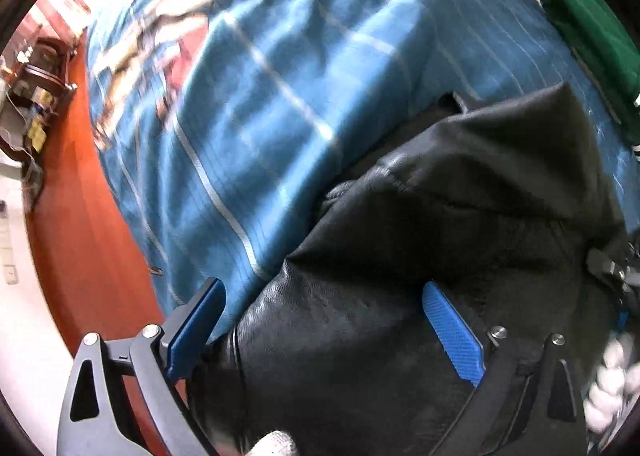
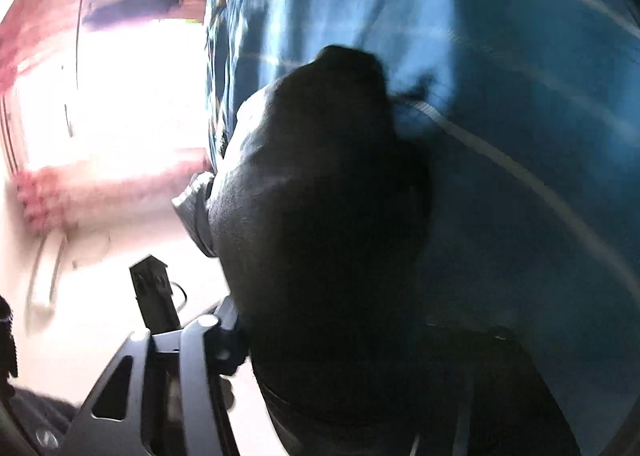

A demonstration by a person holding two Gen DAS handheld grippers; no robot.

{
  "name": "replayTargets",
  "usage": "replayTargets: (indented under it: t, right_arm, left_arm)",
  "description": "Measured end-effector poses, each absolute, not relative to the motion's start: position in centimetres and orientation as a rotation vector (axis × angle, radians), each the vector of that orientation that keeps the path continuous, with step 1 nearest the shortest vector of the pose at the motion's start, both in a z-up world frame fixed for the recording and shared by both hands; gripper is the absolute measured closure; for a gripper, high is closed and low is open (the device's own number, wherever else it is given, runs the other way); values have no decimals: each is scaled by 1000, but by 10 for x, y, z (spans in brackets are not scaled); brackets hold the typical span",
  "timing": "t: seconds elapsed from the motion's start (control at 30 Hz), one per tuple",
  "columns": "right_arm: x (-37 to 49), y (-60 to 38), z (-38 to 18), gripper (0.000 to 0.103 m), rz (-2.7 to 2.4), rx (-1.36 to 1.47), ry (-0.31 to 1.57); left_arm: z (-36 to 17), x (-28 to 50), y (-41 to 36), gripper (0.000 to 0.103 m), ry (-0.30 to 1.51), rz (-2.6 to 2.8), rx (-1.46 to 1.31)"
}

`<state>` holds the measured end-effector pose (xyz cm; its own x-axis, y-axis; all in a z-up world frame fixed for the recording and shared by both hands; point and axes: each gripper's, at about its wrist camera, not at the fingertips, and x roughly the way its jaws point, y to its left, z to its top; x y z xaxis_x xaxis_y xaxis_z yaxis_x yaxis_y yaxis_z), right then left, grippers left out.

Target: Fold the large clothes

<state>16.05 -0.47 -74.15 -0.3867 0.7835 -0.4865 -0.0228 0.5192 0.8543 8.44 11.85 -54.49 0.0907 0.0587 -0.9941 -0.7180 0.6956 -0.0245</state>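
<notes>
A black leather-like jacket (image 1: 460,216) lies bunched on a blue bedspread (image 1: 260,96). My left gripper (image 1: 320,296) is open, its two blue fingers (image 1: 452,328) spread wide over the jacket's near edge. In the right wrist view the jacket (image 2: 320,236) hangs as a dark mass right in front of the camera and covers my right gripper's fingertips. Only the left linkage of the right gripper shows. A grey lining patch (image 2: 196,204) shows at the jacket's left edge.
A folded green garment (image 1: 592,40) lies on the bed at the far right. A red-brown wooden floor (image 1: 88,224) runs along the bed's left side, with a dark wooden cabinet (image 1: 36,84) beyond. Bright window light (image 2: 120,96) fills the left of the right wrist view.
</notes>
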Motion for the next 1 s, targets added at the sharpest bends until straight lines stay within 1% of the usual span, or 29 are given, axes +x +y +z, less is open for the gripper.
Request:
replayTargets:
  t: [0.13, 0.23, 0.27, 0.37, 0.4, 0.43, 0.47, 0.53, 0.6, 0.63, 0.67, 0.7, 0.73, 0.77, 0.87, 0.93, 1.0]
  right_arm:
    - [158, -32, -711, 53, 916, 785, 1667]
    - [165, -84, -691, 53, 782, 942, 1552]
    - [170, -102, -688, 51, 727, 931, 1517]
    - [186, -139, -702, 30, 477, 824, 1540]
    - [194, -153, -716, 26, 377, 769, 1592]
    - [198, -163, -722, 24, 340, 768, 1622]
    - [200, -166, -723, 24, 324, 766, 1635]
    - [203, -172, -702, 24, 286, 651, 1604]
    - [212, -178, -665, 24, 201, 478, 1531]
    - [226, -202, -650, 26, 188, 448, 1498]
    - [238, -220, -630, 35, 211, 448, 1444]
    - [243, -212, -615, 49, 277, 456, 1420]
    - [253, -211, -610, 57, 341, 459, 1435]
    - [256, -202, -608, 62, 390, 465, 1445]
    - [272, -147, -616, 68, 520, 449, 1477]
    - [277, -118, -637, 70, 532, 399, 1503]
    - [290, -92, -674, 71, 465, 312, 1564]
  left_arm:
    - [-497, 106, 113, 1, 1267, 618, -619]
    - [-476, 118, 108, 1, 1215, 584, -652]
    - [-472, 122, 104, 1, 1198, 564, -657]
    - [-475, 137, 93, 2, 1194, 526, -626]
    - [-480, 143, 87, 2, 1203, 514, -609]
    - [-486, 153, 78, 2, 1216, 490, -610]
    - [-490, 158, 78, 2, 1215, 465, -624]
    - [-493, 172, 61, 2, 1211, 417, -626]
    - [-496, 189, 44, 2, 1207, 373, -593]
    - [-497, 196, 36, 1, 1207, 359, -569]
    - [-498, 204, 26, 1, 1207, 348, -535]
    - [-498, 206, 17, 1, 1202, 338, -510]
    - [-501, 214, 12, 1, 1204, 335, -479]
    - [-504, 221, 7, 2, 1206, 340, -445]
    - [-517, 240, 0, 2, 1220, 327, -377]
    - [-525, 245, -2, 2, 1237, 323, -327]
    - [-536, 249, -4, 2, 1261, 322, -285]
